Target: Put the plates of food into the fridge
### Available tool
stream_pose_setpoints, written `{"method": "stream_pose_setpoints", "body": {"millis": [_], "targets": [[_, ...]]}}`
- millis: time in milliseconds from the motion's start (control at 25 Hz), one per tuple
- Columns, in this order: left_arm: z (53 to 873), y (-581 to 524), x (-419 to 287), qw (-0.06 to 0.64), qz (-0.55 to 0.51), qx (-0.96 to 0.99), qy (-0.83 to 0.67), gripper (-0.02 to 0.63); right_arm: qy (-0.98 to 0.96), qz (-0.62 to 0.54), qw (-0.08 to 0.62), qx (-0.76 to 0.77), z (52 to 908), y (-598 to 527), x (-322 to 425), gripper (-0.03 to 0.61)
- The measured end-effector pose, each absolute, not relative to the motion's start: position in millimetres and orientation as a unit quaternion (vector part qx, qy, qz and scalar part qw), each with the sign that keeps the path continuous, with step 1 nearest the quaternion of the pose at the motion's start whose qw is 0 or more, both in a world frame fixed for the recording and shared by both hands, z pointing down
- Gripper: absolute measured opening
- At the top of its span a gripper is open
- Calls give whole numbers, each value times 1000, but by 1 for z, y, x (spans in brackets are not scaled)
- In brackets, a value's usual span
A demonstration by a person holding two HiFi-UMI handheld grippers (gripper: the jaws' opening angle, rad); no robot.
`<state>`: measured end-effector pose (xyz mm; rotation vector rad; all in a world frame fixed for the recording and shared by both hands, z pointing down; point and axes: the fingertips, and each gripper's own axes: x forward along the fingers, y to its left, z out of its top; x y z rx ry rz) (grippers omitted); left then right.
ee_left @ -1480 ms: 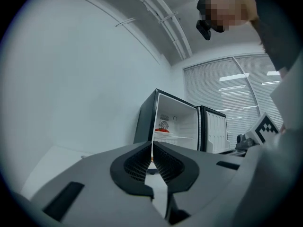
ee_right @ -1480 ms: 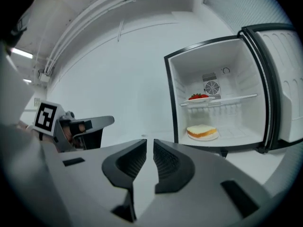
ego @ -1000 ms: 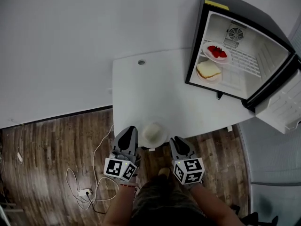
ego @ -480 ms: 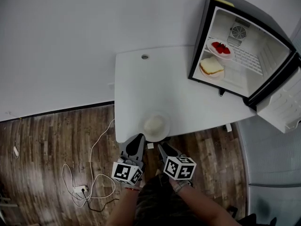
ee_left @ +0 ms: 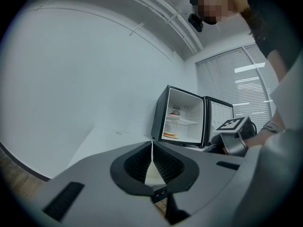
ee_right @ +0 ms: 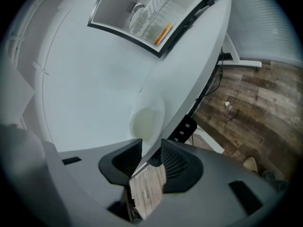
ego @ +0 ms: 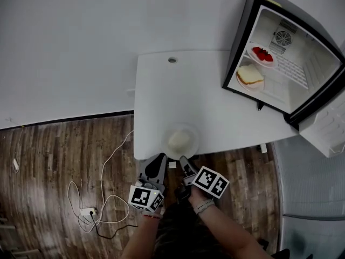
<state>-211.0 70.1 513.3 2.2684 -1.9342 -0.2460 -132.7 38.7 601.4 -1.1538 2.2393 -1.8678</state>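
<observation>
White table point(ego: 161, 101), near edge: whitish mound point(ego: 179, 140) on pale plate point(ego: 194, 139); left jaws together, right jaws just parted, empty.

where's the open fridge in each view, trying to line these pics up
Head view: the fridge is at the upper right, door open, at the table's far right end.
Left gripper view: the fridge is just right of centre, above the fingers, door swung to its right.
Right gripper view: the fridge is at the top edge, tilted.
Shared landmark: the white table it stands on, in all three views.
</observation>
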Motion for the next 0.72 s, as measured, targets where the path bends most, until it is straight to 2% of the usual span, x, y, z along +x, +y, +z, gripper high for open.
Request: {"method": "stream_pose_setpoints", "body": {"millis": [320, 720], "targets": [[527, 63, -212, 91, -84, 748, -652, 15, 676, -632, 23, -379, 613, 33, -141, 103], [528, 64, -215, 93, -82, 748, -652, 15, 634, -676, 83, -367, 615, 31, -139, 89]]}}
